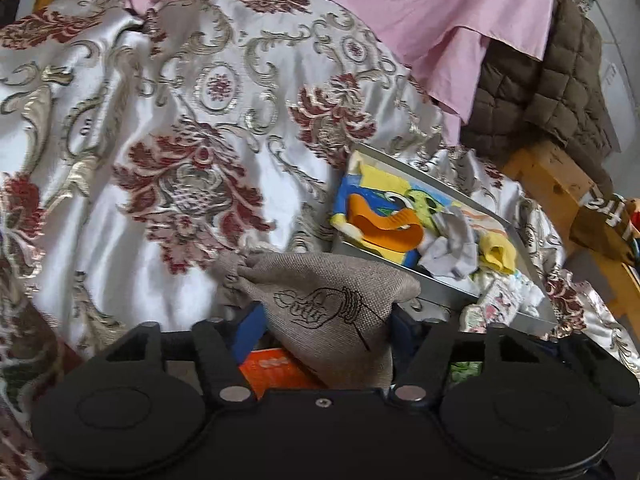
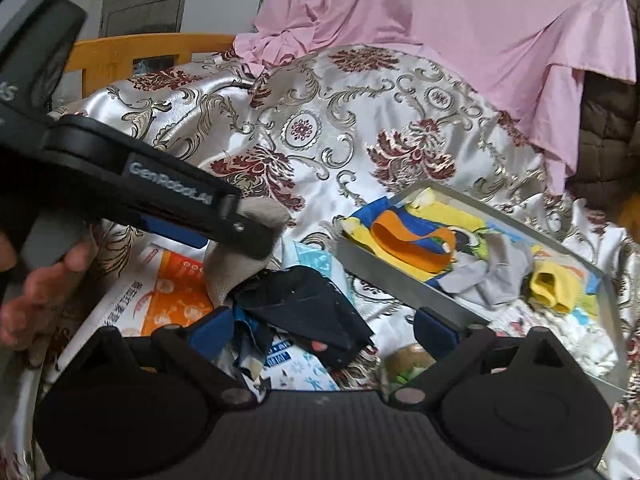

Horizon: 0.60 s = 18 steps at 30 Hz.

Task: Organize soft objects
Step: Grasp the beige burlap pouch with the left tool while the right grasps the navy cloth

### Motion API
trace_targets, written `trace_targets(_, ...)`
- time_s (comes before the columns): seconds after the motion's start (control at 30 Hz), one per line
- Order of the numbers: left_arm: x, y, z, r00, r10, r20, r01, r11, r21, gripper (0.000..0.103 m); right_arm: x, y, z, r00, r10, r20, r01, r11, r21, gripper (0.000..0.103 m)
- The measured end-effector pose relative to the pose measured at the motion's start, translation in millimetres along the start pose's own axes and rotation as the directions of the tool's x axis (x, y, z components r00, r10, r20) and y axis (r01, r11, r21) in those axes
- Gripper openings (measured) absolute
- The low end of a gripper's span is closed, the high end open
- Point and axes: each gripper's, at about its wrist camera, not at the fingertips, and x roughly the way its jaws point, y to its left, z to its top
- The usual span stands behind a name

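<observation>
Step in hand: picking up one soft item, a grey sock, for sorting into the tray.
Left gripper: clamped on the grey sock; the sock bulges between the blue pads, its printed side facing the camera.
Right gripper: jaws spread wide, gripping nothing, poised just over a dark cloth on the near part of the bed.
Sock's place: near edge of the patterned bedspread, just left of the tray.
Tray: to the right, holding a yellow sock, a pale grey cloth and an orange band.
Next move: likely carry the sock right, over the tray's near wall, and release it on a bare patch; the limp toe may snag the rim.
Right's next: probably close on the dark cloth.
</observation>
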Motion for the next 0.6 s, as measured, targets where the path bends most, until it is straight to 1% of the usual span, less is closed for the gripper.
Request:
trace_targets(0.03,-1,2,1,1.0,0.016,-0.003,-0.016,1.0,-0.004,0.059,3,-1,2,1.0,0.008,-0.005,-0.008,1.0,0.012,0.095)
trace_targets(0.13,-4,13,3,0.998,0.059,-0.024,-0.06,0.997,-0.045,0.054,11,-4,7,1.0,0.021,-0.015,-0.021,0.999,0.042,0.093)
trace_targets(0.27,-6,26,6,0.994,0.104,-0.034,-0.106,0.992,-0.065,0.053,20,-6,9,0.999,0.037,-0.034,-0.035,0.997,0.065,0.089)
trace_targets(0.3,-3,28,7,0.992,0.116,-0.048,-0.119,0.99,-0.068,0.053,22,-5,10,0.998,0.043,-0.039,-0.04,0.997,0.063,0.088)
trace_targets(0.43,2,36,7,0.993,0.099,-0.069,-0.106,0.988,-0.114,0.056,27,1,12,0.998,0.051,-0.044,-0.05,0.998,0.04,0.081)
trace_targets(0.6,11,45,6,0.994,0.055,-0.094,-0.071,0.981,-0.178,0.066,33,1,12,0.996,0.067,-0.064,-0.063,0.996,0.062,0.079)
